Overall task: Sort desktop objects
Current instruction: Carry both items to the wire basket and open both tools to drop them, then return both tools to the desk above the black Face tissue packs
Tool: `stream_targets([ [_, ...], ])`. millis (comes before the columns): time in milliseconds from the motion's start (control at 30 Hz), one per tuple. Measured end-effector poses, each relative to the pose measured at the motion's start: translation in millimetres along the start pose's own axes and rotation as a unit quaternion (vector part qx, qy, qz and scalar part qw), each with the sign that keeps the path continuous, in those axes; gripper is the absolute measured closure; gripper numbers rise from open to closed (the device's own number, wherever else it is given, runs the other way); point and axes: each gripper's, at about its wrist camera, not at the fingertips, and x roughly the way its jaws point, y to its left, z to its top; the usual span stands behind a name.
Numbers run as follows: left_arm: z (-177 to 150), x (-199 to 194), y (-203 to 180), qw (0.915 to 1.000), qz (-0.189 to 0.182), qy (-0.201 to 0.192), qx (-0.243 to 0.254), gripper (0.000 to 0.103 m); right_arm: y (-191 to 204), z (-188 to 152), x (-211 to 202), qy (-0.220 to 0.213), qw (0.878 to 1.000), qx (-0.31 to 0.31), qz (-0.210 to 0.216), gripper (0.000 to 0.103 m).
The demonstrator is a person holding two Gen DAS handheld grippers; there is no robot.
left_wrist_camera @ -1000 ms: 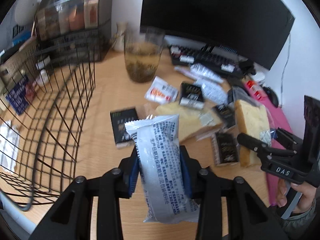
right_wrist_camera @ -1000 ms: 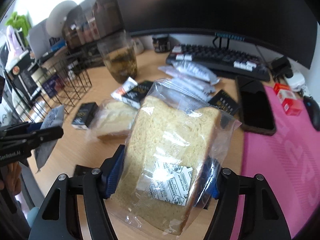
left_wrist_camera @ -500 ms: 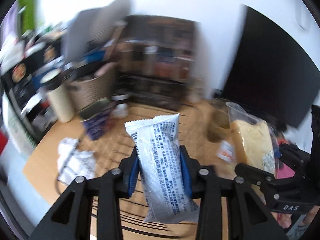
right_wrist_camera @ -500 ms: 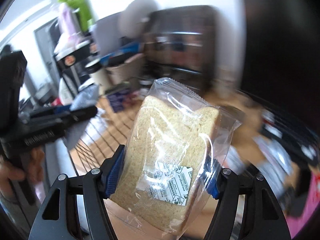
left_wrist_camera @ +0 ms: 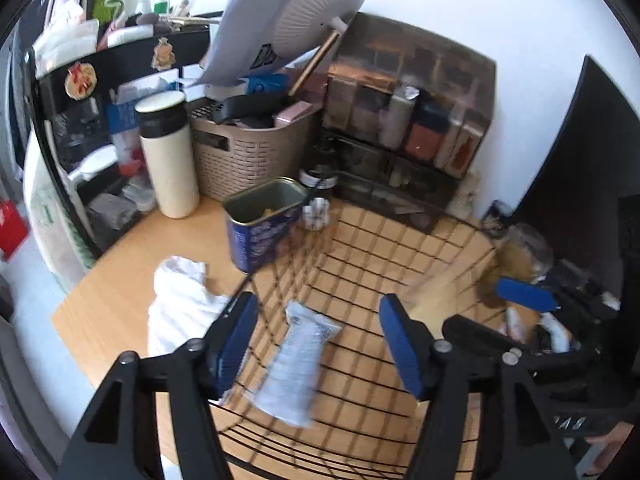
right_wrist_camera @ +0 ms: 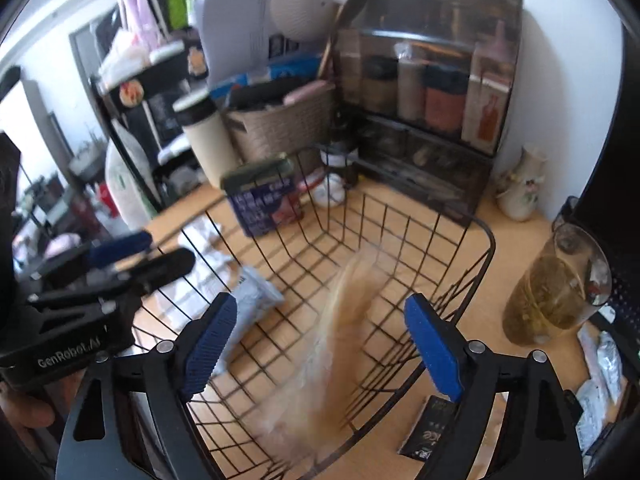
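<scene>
Right wrist view: both the right gripper [right_wrist_camera: 320, 344] and left gripper [left_wrist_camera: 316, 344] are spread and empty over the basket [right_wrist_camera: 486, 240], with the bread [right_wrist_camera: 344, 320] and packet [left_wrist_camera: 296, 356] inside it, while sachets [right_wrist_camera: 600, 364] remain on the desk.

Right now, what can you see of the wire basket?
The wire basket is a black metal grid with a thicker rounded rim, open at the top, standing upright on the wooden desk. A grey snack packet and a motion-blurred bagged bread slice are inside it. A blue tin stands close against its far side. The left hand-held gripper and the right hand-held gripper are both open above it.
</scene>
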Motion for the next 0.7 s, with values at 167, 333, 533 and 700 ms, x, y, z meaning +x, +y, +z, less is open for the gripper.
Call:
stream_targets([
  [167,-6,-6,-26,0.9996,-0.015,0.002,0.024,0.034,-3,-6,-29,-0.025,0.999,-0.025,-0.03,0.016],
  [333,-20,-14,-71,0.9973,-0.039,0.01,0.062,0.034,-39,-36,-63,-0.024,0.999,-0.006,-0.04,0.016],
  [533,-50,-23,-145,0.9867,-0.094,0.032,0.128,0.034,-111,-87,-116,-0.032,0.995,0.055,-0.075,0.016],
  [700,-91,-18,-212,0.9698,-0.129,0.067,0.196,0.034,-160,-140,-150,-0.027,0.989,0.099,-0.105,0.016],
])
